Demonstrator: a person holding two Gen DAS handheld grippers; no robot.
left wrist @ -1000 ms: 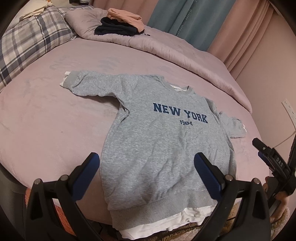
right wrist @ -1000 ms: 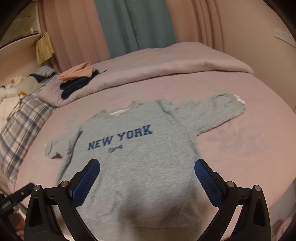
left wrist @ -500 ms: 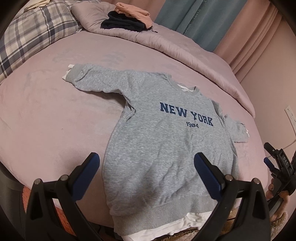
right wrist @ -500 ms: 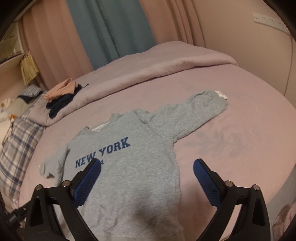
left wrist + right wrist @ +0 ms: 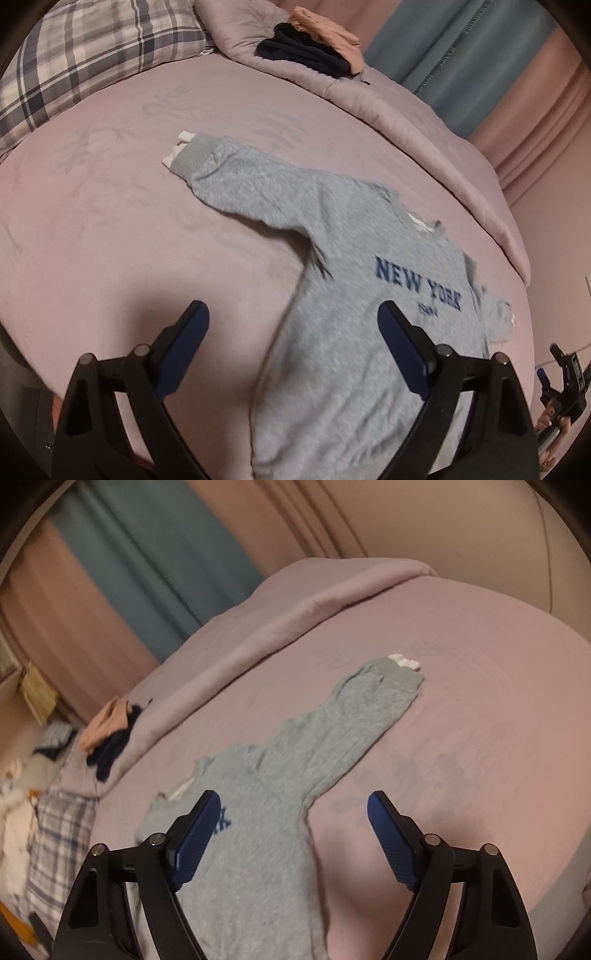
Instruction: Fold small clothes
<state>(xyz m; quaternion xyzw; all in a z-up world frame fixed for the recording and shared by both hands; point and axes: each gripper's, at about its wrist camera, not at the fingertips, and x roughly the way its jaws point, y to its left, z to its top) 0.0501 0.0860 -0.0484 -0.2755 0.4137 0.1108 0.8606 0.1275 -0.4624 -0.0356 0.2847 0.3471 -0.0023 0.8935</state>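
My left gripper (image 5: 293,325) hangs above the near side of the bed (image 5: 110,229) with its blue pads spread apart and nothing pinched between them; the jaws have just been narrowing a little, yet only the pink sheet and the edge of the grey sweatshirt (image 5: 351,314) lie in the gap below. The sweatshirt is spread flat, front side up, on the pink sheet, its navy "NEW YORK" lettering (image 5: 417,282) readable on the chest, a white under-layer peeping out at the neck and at the cuff (image 5: 177,149) of the sleeve that stretches away toward the plaid pillow (image 5: 92,48). My right gripper (image 5: 294,821) is likewise unclenched, its jaws also just drawing closer, with the sweatshirt's armpit and the start of the other sleeve (image 5: 351,720) showing between the pads, but the pads do not press on the fabric. In that view the sleeve runs up and to the right across the sheet and ends in a grey cuff with a white edge. At the far side of the bed a folded-back pink duvet (image 5: 406,122) carries a small pile of dark and peach clothes (image 5: 314,48). Teal and pink curtains (image 5: 147,561) hang behind the bed. At the right rim of the left wrist view I can see part of my other gripper and the hand (image 5: 550,421) that holds it.
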